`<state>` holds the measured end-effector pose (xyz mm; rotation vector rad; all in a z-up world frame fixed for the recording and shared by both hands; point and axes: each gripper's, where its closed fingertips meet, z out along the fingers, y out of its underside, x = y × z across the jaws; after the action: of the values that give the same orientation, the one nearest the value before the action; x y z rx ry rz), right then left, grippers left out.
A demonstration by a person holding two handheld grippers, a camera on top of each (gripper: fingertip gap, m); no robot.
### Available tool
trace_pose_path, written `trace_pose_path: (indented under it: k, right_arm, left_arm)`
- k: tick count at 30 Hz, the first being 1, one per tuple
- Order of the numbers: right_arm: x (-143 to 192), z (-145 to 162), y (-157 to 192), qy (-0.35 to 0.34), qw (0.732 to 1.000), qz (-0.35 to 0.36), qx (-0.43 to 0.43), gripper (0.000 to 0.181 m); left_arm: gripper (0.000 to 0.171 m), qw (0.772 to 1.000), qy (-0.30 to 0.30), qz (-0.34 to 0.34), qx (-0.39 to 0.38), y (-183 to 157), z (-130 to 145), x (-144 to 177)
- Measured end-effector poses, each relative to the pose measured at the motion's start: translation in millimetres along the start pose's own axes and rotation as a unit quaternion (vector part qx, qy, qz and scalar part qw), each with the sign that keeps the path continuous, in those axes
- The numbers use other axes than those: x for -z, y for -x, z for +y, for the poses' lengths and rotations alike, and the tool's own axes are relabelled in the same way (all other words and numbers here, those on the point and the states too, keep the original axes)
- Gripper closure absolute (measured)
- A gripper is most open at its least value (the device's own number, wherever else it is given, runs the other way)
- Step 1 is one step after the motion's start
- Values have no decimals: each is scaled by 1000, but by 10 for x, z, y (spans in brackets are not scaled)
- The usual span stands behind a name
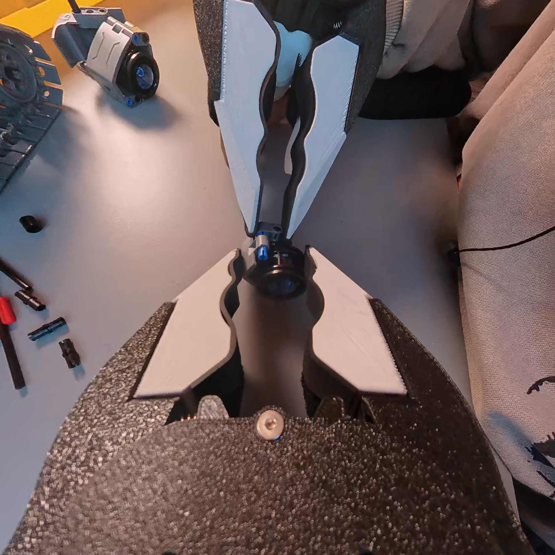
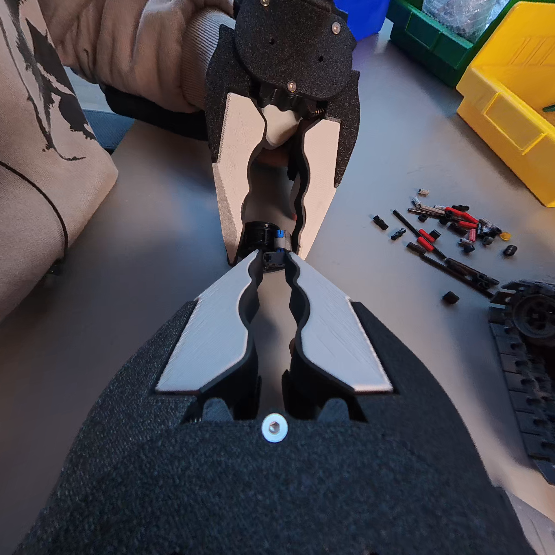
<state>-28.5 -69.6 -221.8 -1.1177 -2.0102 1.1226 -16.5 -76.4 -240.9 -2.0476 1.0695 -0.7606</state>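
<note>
Gripping a small black motor-like part [image 1: 277, 277] by its sides, the left tool [image 1: 273, 255] is pinching it just above the grey table [image 1: 135, 186], fingers set apart only by the part's width. The part's long axis is running along the tool's fingers, its round lens-like face pointing back toward the left wrist camera, its grey-and-blue pin end pointing away toward the right tool [image 1: 268, 232]. Facing it tip to tip, the right tool [image 2: 274, 260] is pinching a small dark connector piece [image 2: 273, 260] that is sitting against the far end of the part [image 2: 259, 238], beside the blue pin [image 1: 262, 251]. In the right wrist view the left tool [image 2: 264, 255] is reaching in from above, held beside a beige sleeve [image 2: 144, 51].

Lying well apart on the table are a larger grey motor unit [image 1: 117, 63], a black tracked assembly [image 2: 528, 339], scattered black and red pins [image 2: 444, 228], plus yellow [image 2: 510, 99] and green bins [image 2: 432, 39].
</note>
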Motion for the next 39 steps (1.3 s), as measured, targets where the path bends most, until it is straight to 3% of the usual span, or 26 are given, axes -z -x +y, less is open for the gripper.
trace_pose_path:
  k: [15,19,22,25,27,39]
  right_arm:
    - [-3,40,-70,14,999,22,-36,167]
    - [1,15,-14,22,1000,10,-11,167]
    - [-38,-35,72,30,999,5,35,167]
    - [-42,-52,117,36,997,7,64,167]
    - [-26,-47,138,36,997,4,70,167]
    - [57,-127,251,-19,998,-46,48,167]
  left_arm:
    - [132,994,-19,-92,-52,85,12,192]
    - [132,996,-80,-39,-7,18,-167,298]
    - [132,998,-56,-8,22,15,-118,215]
    - [149,998,-44,31,37,-42,-99,186]
    - [159,998,-46,40,34,-67,-105,199]
    - [155,998,-28,46,-26,-84,41,310]
